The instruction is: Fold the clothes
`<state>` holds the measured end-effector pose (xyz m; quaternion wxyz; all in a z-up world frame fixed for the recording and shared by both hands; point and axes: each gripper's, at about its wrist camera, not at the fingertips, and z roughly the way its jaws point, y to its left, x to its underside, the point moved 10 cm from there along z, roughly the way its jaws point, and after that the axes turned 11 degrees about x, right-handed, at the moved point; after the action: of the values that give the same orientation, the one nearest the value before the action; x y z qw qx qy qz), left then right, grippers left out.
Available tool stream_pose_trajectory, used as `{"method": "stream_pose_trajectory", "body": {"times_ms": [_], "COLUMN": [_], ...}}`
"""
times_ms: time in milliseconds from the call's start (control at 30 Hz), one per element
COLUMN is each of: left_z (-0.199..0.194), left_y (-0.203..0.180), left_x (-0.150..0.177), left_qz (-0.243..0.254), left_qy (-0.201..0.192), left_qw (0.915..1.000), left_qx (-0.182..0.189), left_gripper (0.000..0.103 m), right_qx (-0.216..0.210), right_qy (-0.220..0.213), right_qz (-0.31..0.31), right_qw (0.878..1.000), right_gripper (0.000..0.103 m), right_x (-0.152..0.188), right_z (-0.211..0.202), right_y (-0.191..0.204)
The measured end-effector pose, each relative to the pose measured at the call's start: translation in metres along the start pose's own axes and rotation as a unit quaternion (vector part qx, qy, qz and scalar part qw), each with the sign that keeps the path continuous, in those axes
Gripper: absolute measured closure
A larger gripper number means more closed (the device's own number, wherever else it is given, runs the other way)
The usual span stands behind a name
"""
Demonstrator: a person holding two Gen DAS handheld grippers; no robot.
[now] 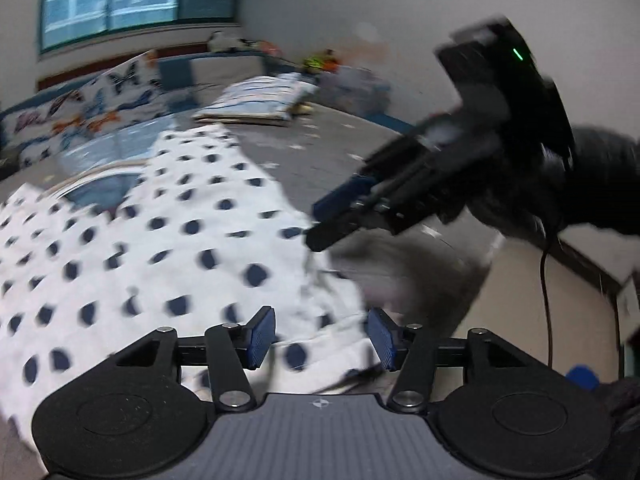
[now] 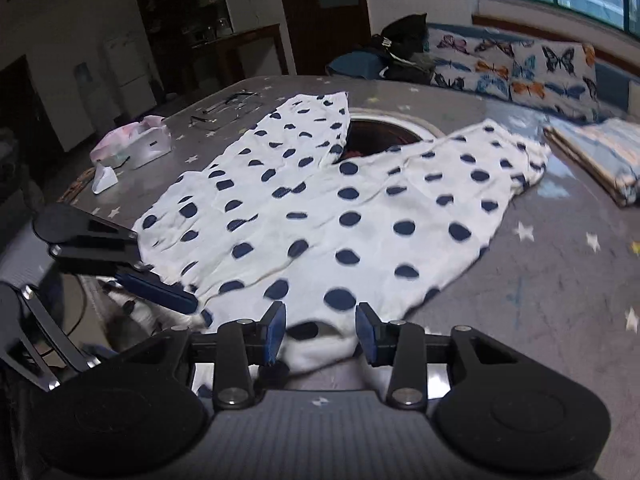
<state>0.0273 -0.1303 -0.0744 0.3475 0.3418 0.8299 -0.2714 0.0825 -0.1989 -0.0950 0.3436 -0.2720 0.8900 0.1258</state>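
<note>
A white garment with dark blue dots point(image 2: 320, 216) lies spread on the grey star-patterned table point(image 2: 560, 280); it also shows in the left wrist view point(image 1: 160, 240). My right gripper point(image 2: 321, 332) is open, its blue pads either side of the garment's near hem. My left gripper point(image 1: 321, 336) is open over the garment's near corner at the table edge. The right gripper shows in the left wrist view point(image 1: 340, 216), blurred, above the garment's edge. The left gripper's fingers point(image 2: 156, 288) show in the right wrist view beside the garment's left corner.
A tissue box point(image 2: 132, 144) and a small white object point(image 2: 105, 179) sit at the table's far left. Folded bedding point(image 2: 600, 156) lies at the right. A round dark hole point(image 2: 380, 136) in the table shows behind the garment. A butterfly-print sofa point(image 2: 520, 68) stands behind.
</note>
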Motion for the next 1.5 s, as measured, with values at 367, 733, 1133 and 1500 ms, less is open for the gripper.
{"method": "stream_pose_trajectory", "body": {"times_ms": [367, 733, 1133, 1500], "left_z": [0.017, 0.017, 0.024, 0.035], "left_y": [-0.009, -0.014, -0.007, -0.002], "left_x": [0.005, 0.009, -0.007, -0.004], "left_qz": [0.026, 0.043, 0.036, 0.040], "left_qy": [0.015, 0.010, -0.008, 0.015], "left_qw": [0.9995, 0.9987, 0.9972, 0.9947], "left_qx": [-0.008, -0.023, -0.064, -0.093], "left_gripper": [0.046, 0.044, 0.045, 0.063], "right_qx": [-0.081, -0.127, -0.150, -0.078], "right_qy": [0.055, 0.070, 0.051, 0.013], "right_qz": [0.076, 0.133, 0.151, 0.135], "right_qw": [0.992, 0.980, 0.976, 0.988], "right_gripper": [0.066, 0.088, 0.086, 0.075], "right_x": [0.037, 0.035, 0.018, -0.001], "right_z": [-0.001, 0.012, 0.003, -0.017], "right_y": [0.021, 0.034, 0.036, 0.004]}}
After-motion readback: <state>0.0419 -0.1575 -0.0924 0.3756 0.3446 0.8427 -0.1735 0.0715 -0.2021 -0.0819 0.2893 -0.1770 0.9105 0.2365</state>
